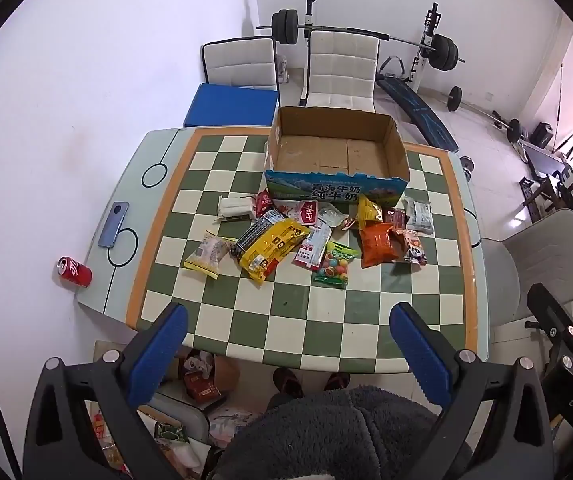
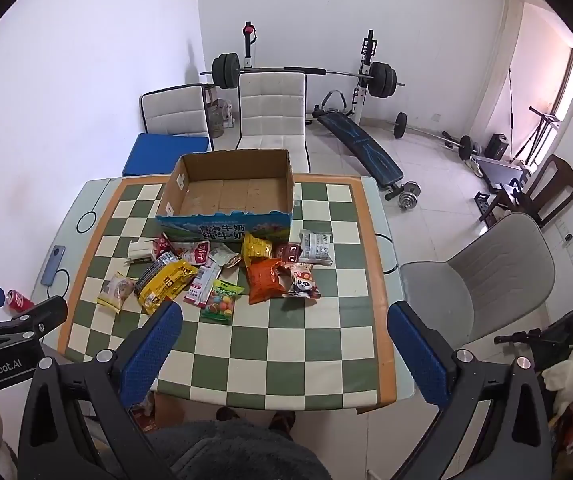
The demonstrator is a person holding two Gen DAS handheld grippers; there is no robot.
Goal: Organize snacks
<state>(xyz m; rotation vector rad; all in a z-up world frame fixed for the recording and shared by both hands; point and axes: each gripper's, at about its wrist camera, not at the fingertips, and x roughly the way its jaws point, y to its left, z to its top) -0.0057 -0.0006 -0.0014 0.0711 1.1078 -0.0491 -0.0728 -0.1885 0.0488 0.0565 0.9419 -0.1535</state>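
Left gripper (image 1: 288, 330): held high above near table edge, blue pads spread wide, nothing between
Right gripper (image 2: 285, 330): likewise spread, unloaded
Snacks (image 1: 314, 236): heaped just before cardboard box (image 1: 336, 174), bare inside
Advice: descend on an outlying packet, pinch its crimped edge

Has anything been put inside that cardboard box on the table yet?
No, the cardboard box shows only its bare brown floor, and the snack packets all lie on the checkered table in front of it.
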